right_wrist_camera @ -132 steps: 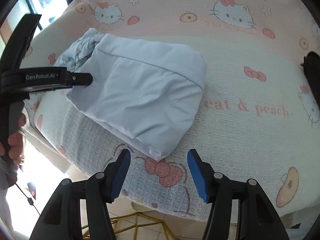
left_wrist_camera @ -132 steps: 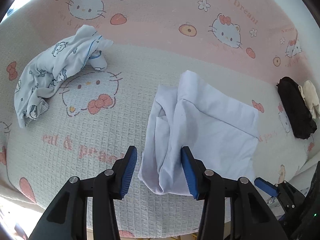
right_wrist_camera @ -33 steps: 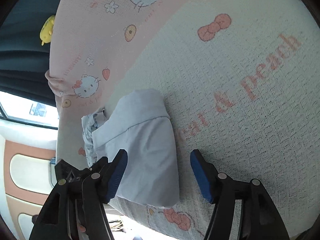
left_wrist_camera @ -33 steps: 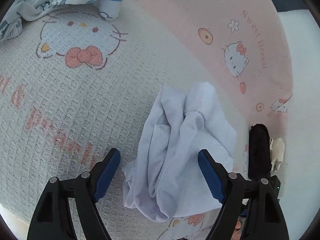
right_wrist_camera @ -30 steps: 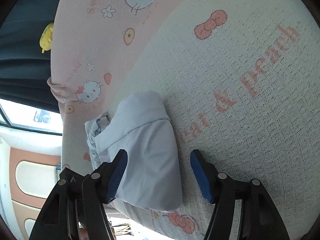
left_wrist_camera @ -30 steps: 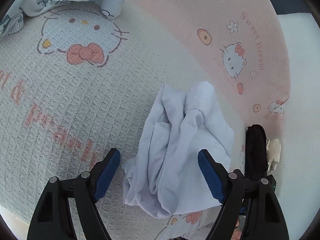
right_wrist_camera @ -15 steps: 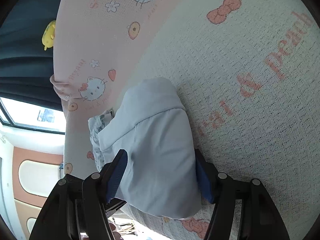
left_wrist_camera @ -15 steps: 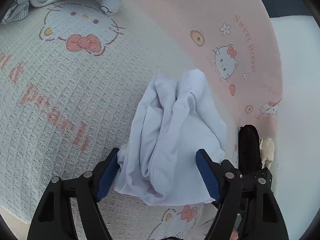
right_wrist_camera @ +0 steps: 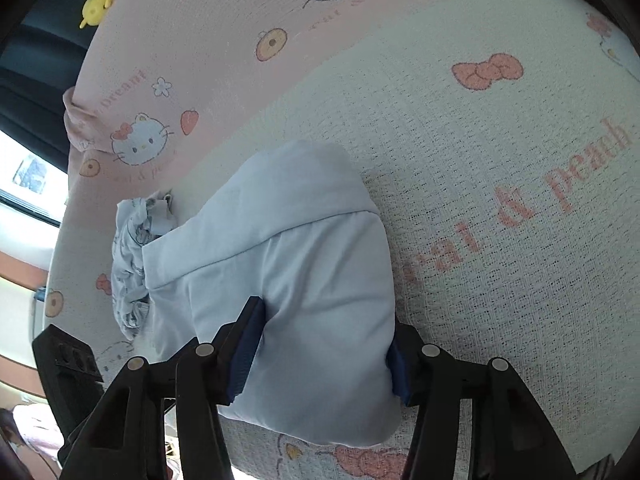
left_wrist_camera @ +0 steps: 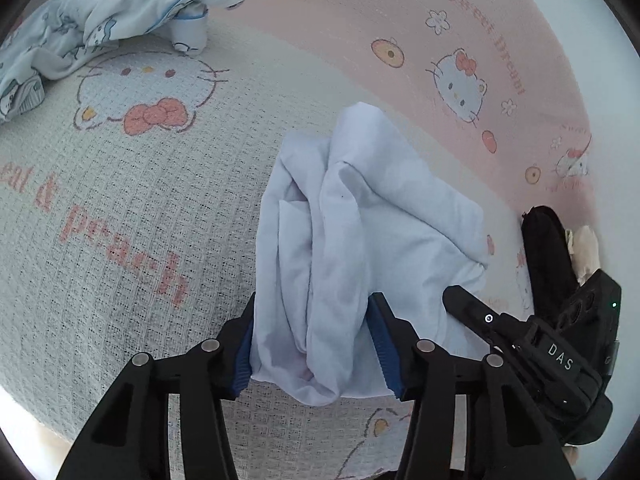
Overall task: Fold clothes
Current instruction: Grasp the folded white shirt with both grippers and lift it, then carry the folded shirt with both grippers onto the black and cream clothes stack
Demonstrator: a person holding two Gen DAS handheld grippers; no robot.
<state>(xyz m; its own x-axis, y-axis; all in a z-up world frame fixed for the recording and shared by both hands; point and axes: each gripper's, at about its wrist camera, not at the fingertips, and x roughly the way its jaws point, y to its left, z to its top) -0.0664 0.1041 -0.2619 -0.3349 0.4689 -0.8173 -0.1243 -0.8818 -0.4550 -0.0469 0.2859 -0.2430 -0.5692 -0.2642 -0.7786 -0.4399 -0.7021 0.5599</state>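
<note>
Left wrist view: the left gripper (left_wrist_camera: 313, 350) has just been closing on the white cloth (left_wrist_camera: 352, 240); the right gripper (right_wrist_camera: 322, 354) too, squeezing the same cloth (right_wrist_camera: 304, 280).

Two hand-held grippers, left (left_wrist_camera: 314, 346) and right (right_wrist_camera: 322, 354); one folded white garment (left_wrist_camera: 360, 220); one crumpled printed blue garment (left_wrist_camera: 100, 20); one black garment (left_wrist_camera: 546, 248); one cream item (left_wrist_camera: 584, 248); one patterned blanket (left_wrist_camera: 140, 200)

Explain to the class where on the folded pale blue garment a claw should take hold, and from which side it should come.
Grip the pale blue garment at its near edge, coming from the bed's front edge. There the layers bunch into thick folds that fit between two pads. Both claws, whose jaws have just been closing, already straddle that edge: the left claw over the bunched end, the right claw over the smooth end.
</note>
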